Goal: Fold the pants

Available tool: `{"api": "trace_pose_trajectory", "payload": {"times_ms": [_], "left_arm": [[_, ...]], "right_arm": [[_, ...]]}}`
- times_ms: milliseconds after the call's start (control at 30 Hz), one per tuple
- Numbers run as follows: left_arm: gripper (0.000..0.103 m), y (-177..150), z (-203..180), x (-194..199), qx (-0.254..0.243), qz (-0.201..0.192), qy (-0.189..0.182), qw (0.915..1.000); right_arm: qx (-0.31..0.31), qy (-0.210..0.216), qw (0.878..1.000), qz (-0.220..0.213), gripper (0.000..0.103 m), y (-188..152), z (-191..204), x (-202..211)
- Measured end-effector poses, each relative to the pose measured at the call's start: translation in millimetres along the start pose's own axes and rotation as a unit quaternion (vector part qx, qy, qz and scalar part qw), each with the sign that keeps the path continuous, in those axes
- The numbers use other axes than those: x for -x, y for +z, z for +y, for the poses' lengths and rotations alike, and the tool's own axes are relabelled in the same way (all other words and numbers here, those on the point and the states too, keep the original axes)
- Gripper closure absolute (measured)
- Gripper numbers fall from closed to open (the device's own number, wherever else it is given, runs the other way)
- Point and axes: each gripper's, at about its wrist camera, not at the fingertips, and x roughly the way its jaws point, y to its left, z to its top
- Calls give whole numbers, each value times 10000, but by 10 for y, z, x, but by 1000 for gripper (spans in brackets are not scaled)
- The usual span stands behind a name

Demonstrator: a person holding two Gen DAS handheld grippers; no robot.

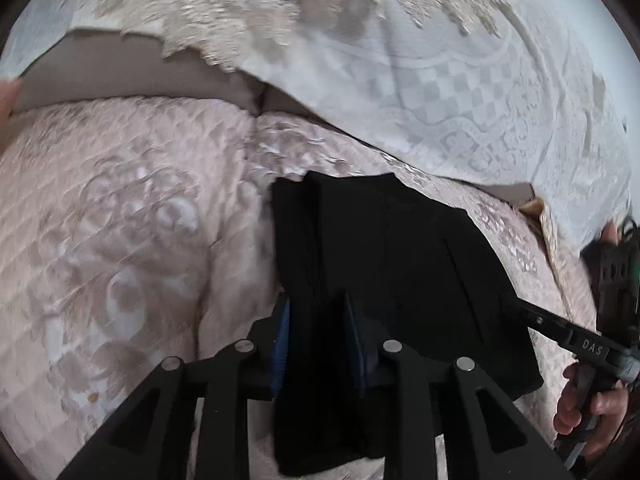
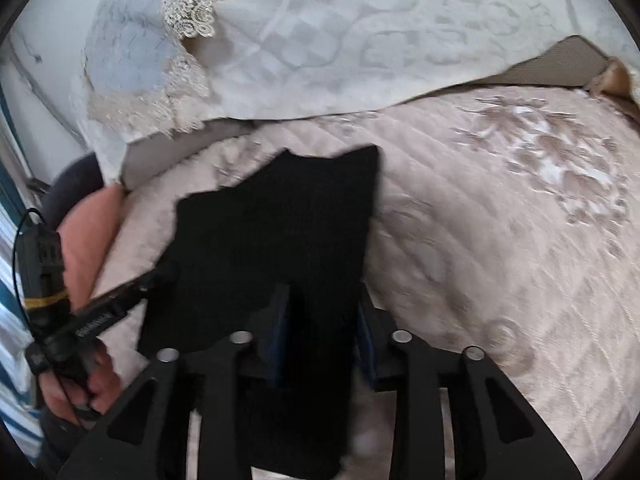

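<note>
Looking down over a quilted pale-pink bedspread [image 1: 132,216] with raised flower stitching, I see it fill most of both my views, slightly blurred. Beyond the pants, a white patterned cover [image 1: 460,104] with a checkered weave and a lace-trimmed edge [image 2: 200,12] drapes over it, and a tan strip [image 1: 120,76] shows beneath that cover's lifted edge. Left of the pants in my right view are a salmon cushion [image 2: 92,232], a dark rounded shape and some blue-and-white striped fabric [image 2: 12,320] at the frame's edge.

The black pants [image 1: 384,248] lie folded into a compact dark stack in the middle of the bedspread, with a jagged far edge [image 2: 332,156] and no detail readable in the dark cloth. The near part of the stack runs up between my fingers on both sides.

My left gripper [image 1: 316,340] has its blue-lined pads either side of a thick band of the pants; whether they press on the fabric I cannot tell. My right gripper [image 2: 324,340] likewise straddles a strip of the black cloth, its jaws partly apart, grip unclear. Each hand [image 1: 588,400] wraps its handle, seen from the opposite camera.

To the left of the pants in my left view and to the right in my right view, the bedspread stretches bare and wide. The far side is bounded by the white cover's edge, near the pants.
</note>
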Motion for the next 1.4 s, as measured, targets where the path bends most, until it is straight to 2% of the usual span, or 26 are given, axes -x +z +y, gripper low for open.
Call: {"api": "trace_pose_trajectory", "payload": {"times_ms": [67, 167, 300, 367, 433, 500, 533, 800, 867, 933, 1067, 1233, 1400], "left_arm": [[76, 0, 20, 122, -25, -130, 193, 9997], [76, -34, -51, 399, -77, -405, 262, 9988], [75, -208, -371, 707, -382, -667, -157, 9969], [75, -342, -540, 679, -652, -575, -195, 9960], [75, -451, -631, 511, -821, -358, -36, 9960], [75, -520, -628, 314, -798, -100, 161, 9966], [75, -540, -640, 288, -872, -178, 222, 9958], [75, -591, -762, 606, -780, -211, 659, 9946], [75, -654, -788, 713, -725, -229, 690, 9947], [75, -731, -827, 786, -716, -227, 774, 9942], [75, -905, -886, 917, -710, -201, 866, 9935], [75, -1101, -900, 977, -743, -123, 1007, 9921], [75, -1188, -852, 857, -809, 7, 1094, 9907]], "right_arm": [[40, -131, 9998, -121, 66, -35, -17, 127], [283, -250, 9987, -356, 66, -75, 92, 339], [795, -310, 9948, -547, 66, -255, 398, 493], [998, -415, 9932, -434, 66, -399, 531, 422], [1112, -463, 9924, -237, 71, -502, 580, 287], [1304, -748, 9886, -63, 71, -578, 597, 131], [1366, -811, 9873, -16, 71, -590, 595, 83], [1332, -758, 9880, -213, 71, -593, 668, 433], [1340, -751, 9879, -224, 68, -661, 695, 514], [1354, -752, 9876, -250, 60, -748, 716, 596], [1346, -838, 9870, -250, 57, -971, 774, 703], [1342, -997, 9855, -290, 56, -1223, 802, 745], [1327, -1060, 9853, -199, 55, -1324, 770, 610]]}}
